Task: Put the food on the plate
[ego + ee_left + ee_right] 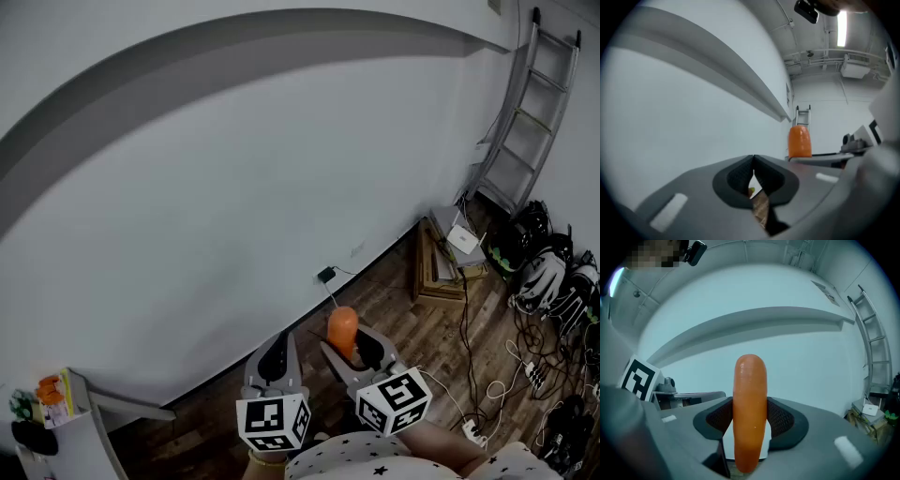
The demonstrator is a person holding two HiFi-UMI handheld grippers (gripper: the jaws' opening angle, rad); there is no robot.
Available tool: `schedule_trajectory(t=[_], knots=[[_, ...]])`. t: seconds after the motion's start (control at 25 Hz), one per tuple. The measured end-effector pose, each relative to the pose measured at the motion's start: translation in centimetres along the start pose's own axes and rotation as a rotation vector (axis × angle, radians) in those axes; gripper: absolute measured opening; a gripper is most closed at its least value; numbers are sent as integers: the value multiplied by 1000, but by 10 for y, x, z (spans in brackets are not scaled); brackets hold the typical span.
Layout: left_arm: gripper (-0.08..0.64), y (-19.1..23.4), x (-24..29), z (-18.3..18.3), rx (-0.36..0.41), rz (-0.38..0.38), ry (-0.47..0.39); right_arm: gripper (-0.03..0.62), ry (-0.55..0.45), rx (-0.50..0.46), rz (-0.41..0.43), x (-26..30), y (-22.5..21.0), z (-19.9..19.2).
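Note:
An orange sausage-shaped piece of food point(342, 328) stands upright between the pads of my right gripper point(352, 349), which is shut on it and raised towards a plain white wall. In the right gripper view the food point(750, 413) fills the gap between both dark pads, top end sticking up above them. My left gripper point(278, 352) is just to the left at the same height, its jaws closed together with nothing between them. From the left gripper view the food point(799, 140) shows off to the right of the touching tips point(753, 161). No plate is in view.
A metal ladder point(530, 112) leans in the far right corner. Below it lie a white box point(462, 239), helmets and tangled cables point(544, 272) on the wooden floor. A white shelf point(66, 422) with small items stands at the lower left.

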State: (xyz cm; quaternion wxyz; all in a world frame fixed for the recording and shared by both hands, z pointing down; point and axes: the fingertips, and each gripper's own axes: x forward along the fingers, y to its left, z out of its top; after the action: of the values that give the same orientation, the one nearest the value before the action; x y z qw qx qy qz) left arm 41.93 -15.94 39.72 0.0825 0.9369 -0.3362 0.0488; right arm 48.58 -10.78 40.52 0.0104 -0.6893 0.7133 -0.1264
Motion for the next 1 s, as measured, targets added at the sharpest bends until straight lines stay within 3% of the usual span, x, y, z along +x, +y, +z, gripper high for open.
schedule_trajectory(t=[0.24,0.48,0.8,1.0], knots=[[8,25,-33,-8,-10,53,-3,218,24,-13,56,5,39,-14],[8,72,-84,-17,-48,200,-9,218,66,-35,195,20,99,-28],[8,134,-161,-16,-97,466,-47,218,134,-82,482,41,194,-43],[8,179,-223,-22,-131,676,-72,218,179,-108,680,54,261,-57]])
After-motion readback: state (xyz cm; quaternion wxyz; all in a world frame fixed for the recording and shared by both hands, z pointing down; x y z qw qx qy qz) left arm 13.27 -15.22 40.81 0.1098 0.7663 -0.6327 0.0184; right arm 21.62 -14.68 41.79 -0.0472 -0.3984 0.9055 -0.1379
